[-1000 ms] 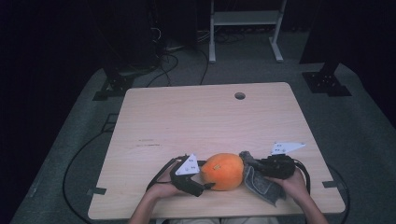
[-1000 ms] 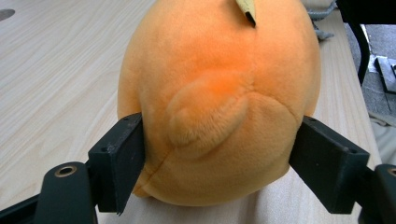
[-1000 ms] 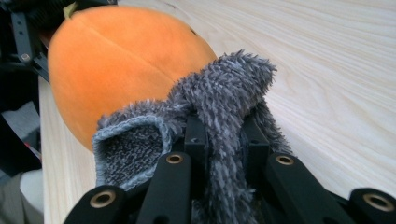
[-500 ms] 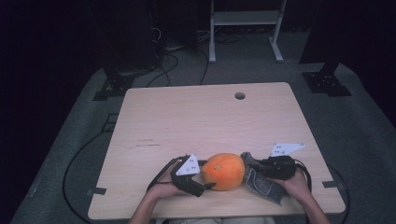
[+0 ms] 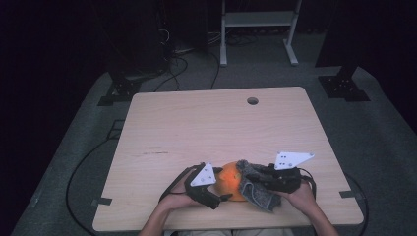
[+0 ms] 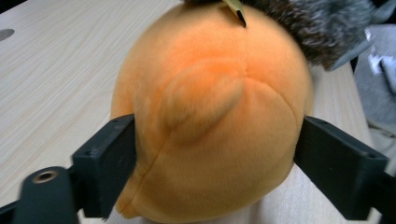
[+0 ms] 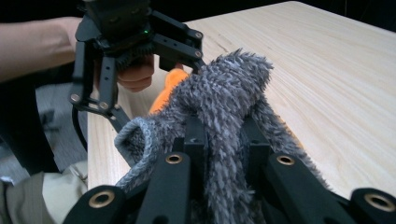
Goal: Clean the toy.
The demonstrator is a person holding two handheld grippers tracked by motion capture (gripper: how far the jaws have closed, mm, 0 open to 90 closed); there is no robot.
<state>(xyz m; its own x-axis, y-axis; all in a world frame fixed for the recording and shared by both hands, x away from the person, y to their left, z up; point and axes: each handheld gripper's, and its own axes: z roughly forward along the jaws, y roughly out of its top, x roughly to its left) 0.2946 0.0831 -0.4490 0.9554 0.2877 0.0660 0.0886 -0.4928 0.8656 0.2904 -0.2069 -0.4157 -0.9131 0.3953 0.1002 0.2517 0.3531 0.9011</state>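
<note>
Two grippers are working together at the near edge of the table (image 5: 162, 118), close to the person's body, on an orange plush toy (image 5: 230, 181) and a fuzzy grey cloth (image 5: 256, 189). The toy is sitting on the wood near the middle of that near edge, and the cloth is lying against its right side and up over its top. The left gripper (image 5: 220, 198) is reaching in from the toy's left, and in the left gripper view its black jaws are standing on either side of the round orange body (image 6: 212, 112); they have just been opening wider, and at this moment they look to be flanking the toy, with the pads at its sides rather than squeezing in. The right gripper (image 5: 252, 177) is pinched tight on a fold of the grey cloth (image 7: 224, 116), which is bunching up between its closed jaws in the right gripper view, with the other gripper (image 7: 140, 32) visible beyond it. To my eye the step in hand is rubbing or covering the toy with the cloth while the other hand steadies it. Next, I would judge, the cloth needs carrying over the orange surface without letting the fold slip, and the left jaws need to close again so the toy is not rolling away.
</note>
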